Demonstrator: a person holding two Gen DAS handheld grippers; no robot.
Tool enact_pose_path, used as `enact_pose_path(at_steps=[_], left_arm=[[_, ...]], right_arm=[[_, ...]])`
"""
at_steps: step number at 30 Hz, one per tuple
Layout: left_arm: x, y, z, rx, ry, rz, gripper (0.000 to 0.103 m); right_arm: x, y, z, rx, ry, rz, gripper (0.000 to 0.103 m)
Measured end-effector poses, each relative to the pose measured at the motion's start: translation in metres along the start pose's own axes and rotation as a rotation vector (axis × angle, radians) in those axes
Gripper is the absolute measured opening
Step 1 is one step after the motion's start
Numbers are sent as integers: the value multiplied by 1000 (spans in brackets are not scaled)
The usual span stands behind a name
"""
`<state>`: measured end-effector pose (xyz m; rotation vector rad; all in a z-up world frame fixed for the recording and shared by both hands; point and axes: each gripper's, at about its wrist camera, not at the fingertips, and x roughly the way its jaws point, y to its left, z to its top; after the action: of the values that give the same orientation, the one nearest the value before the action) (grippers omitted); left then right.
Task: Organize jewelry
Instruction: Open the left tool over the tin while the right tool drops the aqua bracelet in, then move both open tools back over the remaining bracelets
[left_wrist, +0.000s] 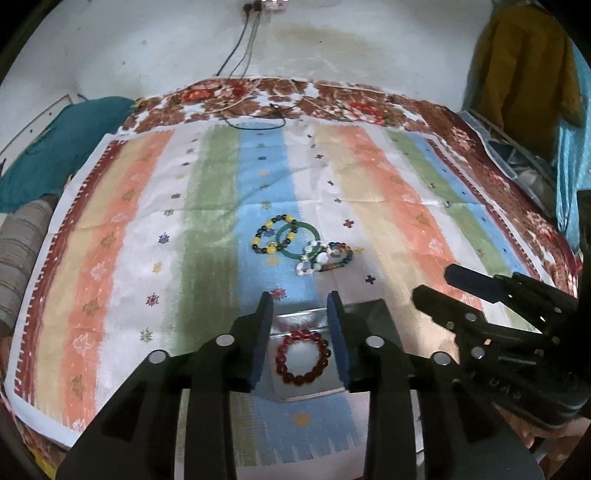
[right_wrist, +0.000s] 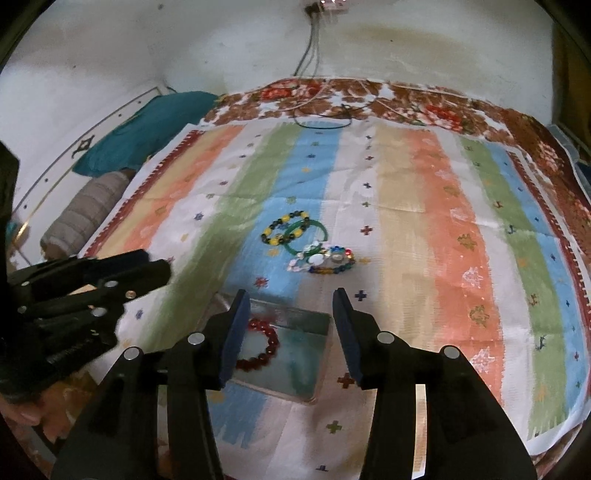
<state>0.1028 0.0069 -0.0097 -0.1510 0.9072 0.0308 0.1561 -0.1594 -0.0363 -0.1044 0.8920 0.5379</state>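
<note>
A red bead bracelet (left_wrist: 303, 357) lies in a shallow clear tray (left_wrist: 314, 395) on the striped cloth; it also shows in the right wrist view (right_wrist: 263, 347), in the tray (right_wrist: 299, 373). My left gripper (left_wrist: 301, 306) is open and empty just above the tray. My right gripper (right_wrist: 290, 306) is open and empty over the tray too. Farther off lie a yellow-and-black bead bracelet (left_wrist: 274, 233), a green bangle (left_wrist: 298, 242), a white bead bracelet (left_wrist: 314, 256) and a multicoloured bead bracelet (left_wrist: 338, 256), overlapping in a small pile.
The striped cloth (left_wrist: 388, 192) covers a bed with a floral blanket (left_wrist: 332, 99). A teal pillow (left_wrist: 62, 147) and a grey roll (left_wrist: 22, 254) lie at the left. Cables (left_wrist: 255, 118) hang from the wall at the back.
</note>
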Motion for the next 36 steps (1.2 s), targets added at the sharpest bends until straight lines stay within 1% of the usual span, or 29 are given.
enact_pose_path(at_steps=[3, 5, 7, 9, 10, 11, 13, 15, 16, 19, 25, 30, 36], left_arm=[[3, 9, 5, -37, 7, -2, 38], [8, 16, 10, -69, 16, -3, 40], [13, 23, 14, -96, 24, -1, 47], [18, 27, 19, -115, 29, 6, 51], [22, 29, 22, -118, 30, 16, 57], [24, 30, 24, -117, 29, 26, 61], [28, 30, 28, -110, 29, 40, 65], [34, 31, 32, -96, 34, 52, 70], [37, 32, 34, -93, 36, 62, 71], [52, 39, 41, -103, 60, 78, 71], [75, 45, 52, -133, 95, 70, 74], [92, 43, 56, -116, 116, 86, 76], [108, 51, 62, -143, 135, 95, 76]], right_arm=[[7, -6, 4, 16, 13, -12, 52], [11, -8, 6, 16, 19, -19, 53], [17, -9, 11, 14, 26, -31, 56], [23, -10, 15, 13, 37, -57, 56], [25, -11, 16, 13, 39, -63, 56], [27, -11, 18, 13, 41, -67, 57], [32, -13, 23, 13, 43, -77, 66], [37, -17, 27, 20, 44, -82, 71], [39, -19, 29, 25, 46, -83, 73], [48, -27, 32, 42, 61, -84, 76], [61, -26, 40, 22, 66, -89, 83], [78, -21, 45, -20, 90, -96, 83], [98, -23, 50, -27, 116, -106, 83]])
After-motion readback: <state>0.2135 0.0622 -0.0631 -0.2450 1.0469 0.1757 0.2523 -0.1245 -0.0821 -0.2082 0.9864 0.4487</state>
